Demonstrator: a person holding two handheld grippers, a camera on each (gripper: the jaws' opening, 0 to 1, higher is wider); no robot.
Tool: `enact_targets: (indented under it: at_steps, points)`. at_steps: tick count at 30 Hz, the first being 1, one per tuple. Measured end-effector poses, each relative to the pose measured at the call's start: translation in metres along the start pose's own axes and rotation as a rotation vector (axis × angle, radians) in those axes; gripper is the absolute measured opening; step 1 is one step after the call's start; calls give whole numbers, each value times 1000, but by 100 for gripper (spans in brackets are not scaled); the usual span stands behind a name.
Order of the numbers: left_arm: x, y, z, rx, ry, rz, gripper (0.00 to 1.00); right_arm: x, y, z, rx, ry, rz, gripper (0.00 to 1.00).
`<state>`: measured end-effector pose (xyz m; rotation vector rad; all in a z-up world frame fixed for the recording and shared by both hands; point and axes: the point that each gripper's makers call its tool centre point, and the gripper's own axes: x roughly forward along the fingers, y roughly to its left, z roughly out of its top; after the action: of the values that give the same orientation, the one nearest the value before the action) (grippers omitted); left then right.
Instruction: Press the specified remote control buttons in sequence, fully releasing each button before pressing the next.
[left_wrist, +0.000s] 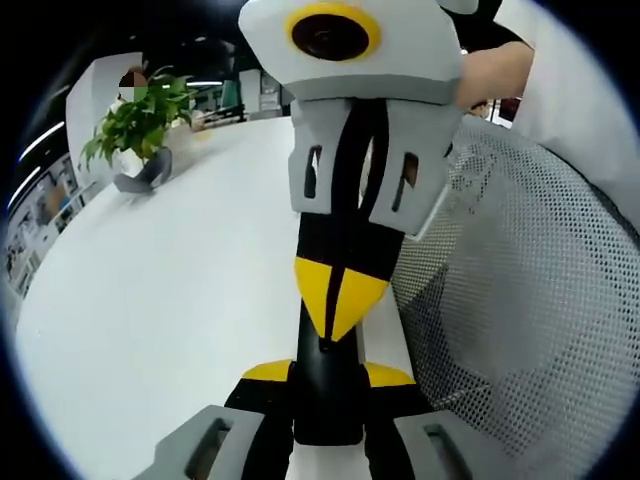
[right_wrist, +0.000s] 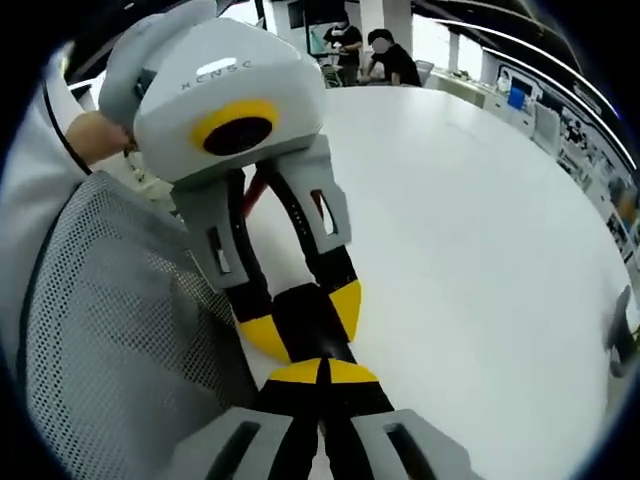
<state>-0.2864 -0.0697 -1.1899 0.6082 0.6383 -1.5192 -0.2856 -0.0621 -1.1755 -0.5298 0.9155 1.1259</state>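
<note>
Black remote (left_wrist: 325, 385) sits pinched in my left tongs (left_wrist: 327, 372); my right tongs (right_wrist: 322, 372), pressed together, touch it above the white counter (left_wrist: 170, 300).

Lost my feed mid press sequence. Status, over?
Left claw shut on black remote. Right claw shut, tips at the remote's far end. Mesh chair back close alongside.
</note>
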Motion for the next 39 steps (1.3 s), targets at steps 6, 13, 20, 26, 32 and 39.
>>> enact_targets:
  at_steps: [6,13,20,26,32,39]
  points:
    - [0,0,0,2,-1,4,24,7,-2,0,-73,34,10,0]
    - [0,0,0,-2,0,8,24,7,1,-2,-109,64,11,0]
    - [1,0,1,5,46,8,24,8,0,-3,-180,99,9,0]
    - [1,0,0,0,52,18,24,7,-1,-3,-197,117,61,0]
    - [2,1,0,-1,66,17,24,5,0,-4,-205,13,75,0]
    - [2,2,0,-7,60,19,24,4,0,-3,-171,-42,120,0]
